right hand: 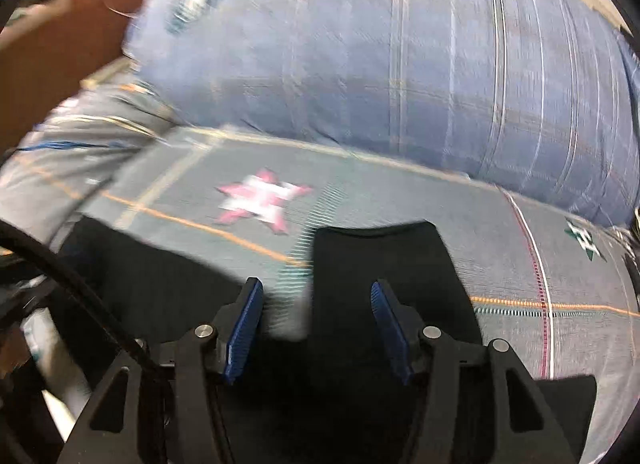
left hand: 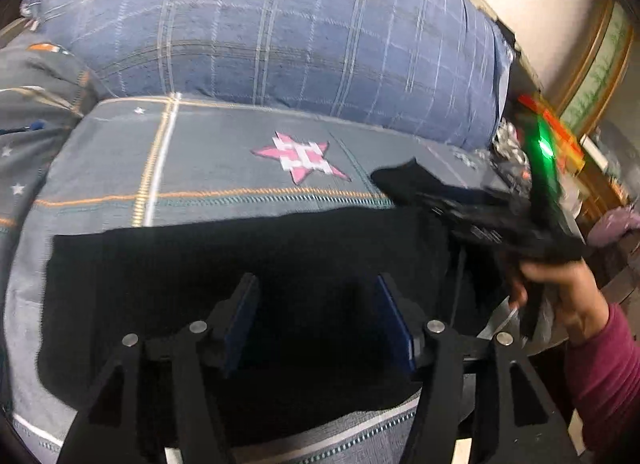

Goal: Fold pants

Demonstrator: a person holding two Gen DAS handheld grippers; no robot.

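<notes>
Black pants (left hand: 240, 264) lie spread flat on a grey bedsheet (left hand: 240, 151) with a pink star. My left gripper (left hand: 316, 284) is open just above the middle of the pants, blue pads apart, holding nothing. In the left wrist view the right gripper (left hand: 472, 219) shows at the right, blurred, over the pants' right end, held by a hand in a maroon sleeve. In the right wrist view my right gripper (right hand: 316, 292) is open; a flap of the black pants (right hand: 384, 264) lies under and between its fingers, not pinched.
A large blue plaid pillow (left hand: 300, 31) lies along the back of the bed. Grey patterned bedding (left hand: 36, 95) is bunched at the left. The bed's right edge (left hand: 560, 328) drops off near the hand. A black cable (right hand: 72, 284) curves at the left.
</notes>
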